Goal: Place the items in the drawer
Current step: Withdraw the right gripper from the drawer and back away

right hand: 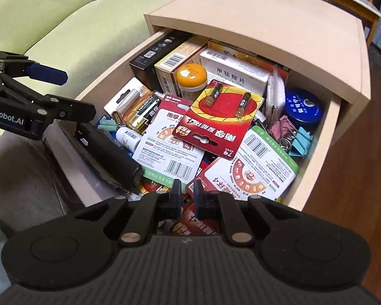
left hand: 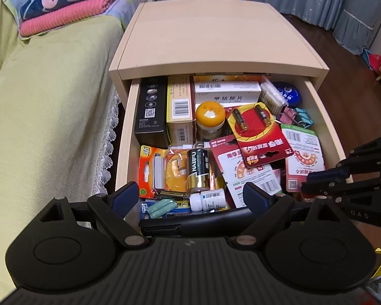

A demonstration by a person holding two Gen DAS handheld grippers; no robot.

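- drawer (left hand: 125, 137) is open and heaped; top battery card (right hand: 216, 117) could snag the cabinet lip (right hand: 266, 48) if shut.
- left gripper (left hand: 190, 195) spread wide, empty.
- right gripper (right hand: 186, 195) nearly closed, probably holding nothing.

— What lies hidden beyond the left tongs (left hand: 190, 195)?
— The drawer's (left hand: 126, 132) rear, under the cabinet top (left hand: 216, 38).
— And below the right tongs (right hand: 186, 198)?
— Battery cards (right hand: 198, 223), partly covered, print unreadable.

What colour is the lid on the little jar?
Orange-yellow lid, seen best in the left wrist view.
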